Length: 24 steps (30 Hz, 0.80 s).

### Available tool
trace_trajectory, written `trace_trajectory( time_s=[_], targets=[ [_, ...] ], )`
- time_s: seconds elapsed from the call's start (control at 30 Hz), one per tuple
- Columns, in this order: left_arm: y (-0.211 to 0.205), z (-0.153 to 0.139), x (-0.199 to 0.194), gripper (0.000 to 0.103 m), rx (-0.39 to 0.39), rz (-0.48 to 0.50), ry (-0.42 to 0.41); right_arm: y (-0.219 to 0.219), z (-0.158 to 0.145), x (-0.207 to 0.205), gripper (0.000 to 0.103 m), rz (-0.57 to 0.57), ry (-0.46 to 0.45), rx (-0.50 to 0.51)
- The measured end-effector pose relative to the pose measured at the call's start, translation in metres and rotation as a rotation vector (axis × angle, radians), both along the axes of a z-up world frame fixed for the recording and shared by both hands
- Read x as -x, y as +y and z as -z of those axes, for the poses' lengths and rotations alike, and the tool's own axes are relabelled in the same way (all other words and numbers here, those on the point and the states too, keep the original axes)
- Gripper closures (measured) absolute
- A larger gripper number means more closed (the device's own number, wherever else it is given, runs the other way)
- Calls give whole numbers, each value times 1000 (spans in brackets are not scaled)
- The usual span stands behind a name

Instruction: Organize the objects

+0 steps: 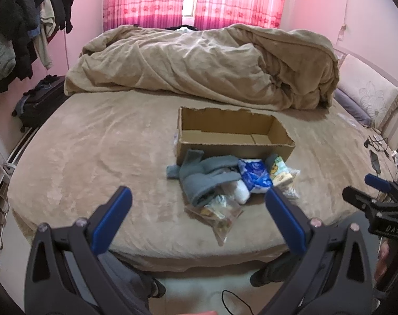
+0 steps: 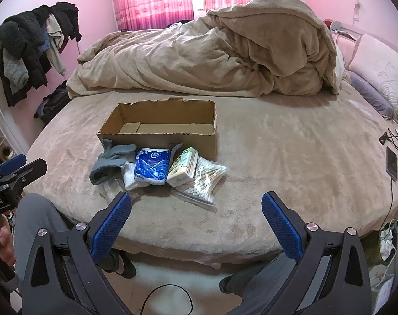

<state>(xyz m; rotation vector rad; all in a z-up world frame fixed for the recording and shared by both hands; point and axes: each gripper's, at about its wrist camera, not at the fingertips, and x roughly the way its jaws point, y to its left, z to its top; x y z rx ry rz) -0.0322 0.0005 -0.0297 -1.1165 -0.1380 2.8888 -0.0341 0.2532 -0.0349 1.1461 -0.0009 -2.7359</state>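
An open, empty cardboard box point(image 1: 233, 136) point(image 2: 162, 128) stands on the bed. In front of it lies a small pile: grey socks point(image 1: 199, 176) point(image 2: 109, 162), a blue packet point(image 1: 254, 174) point(image 2: 153, 165), a yellow-green tissue pack point(image 1: 279, 174) point(image 2: 183, 166), a bag of cotton swabs point(image 2: 204, 181) and a white item point(image 1: 240, 191). My left gripper point(image 1: 197, 220) is open and empty, short of the pile. My right gripper point(image 2: 196, 225) is open and empty, short of the pile; it also shows at the right edge of the left wrist view point(image 1: 377, 191).
A bunched beige duvet point(image 1: 204, 63) point(image 2: 204, 52) fills the far half of the bed. A phone and cables point(image 2: 391, 162) lie at the bed's right edge. Clothes hang on a rack point(image 1: 23, 31) at the left, above a suitcase point(image 1: 38, 102).
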Motion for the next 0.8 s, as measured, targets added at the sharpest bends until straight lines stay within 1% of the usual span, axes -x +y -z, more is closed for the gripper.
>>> trace_trajectory(
  time_s=[0.17,0.3,0.43,0.6,0.63,0.73,0.77,0.8],
  targets=[
    [-1,11,13,1,-5,5,-9,4,8,12,2,-1,-4,-2],
    [1,29,28,1,-13,17,-41,6,17,22,2,-3,-14,-3],
    [1,50,47,9,-33,14,-65,10,30,32,2,-3,-37,1],
    [-2,75,73,10,-50,3,-102,10,43,45,2,-18,-48,-1],
    [-2,79,77,12,-46,5,-109,9,46,49,3,-22,-47,-4],
    [-1,96,91,25,-48,29,-156,7,57,61,14,-33,-68,2],
    [-1,101,95,25,-61,39,-172,6,62,67,18,-36,-84,13],
    [-1,106,99,25,-66,48,-180,5,65,71,19,-40,-95,23]
  ],
)
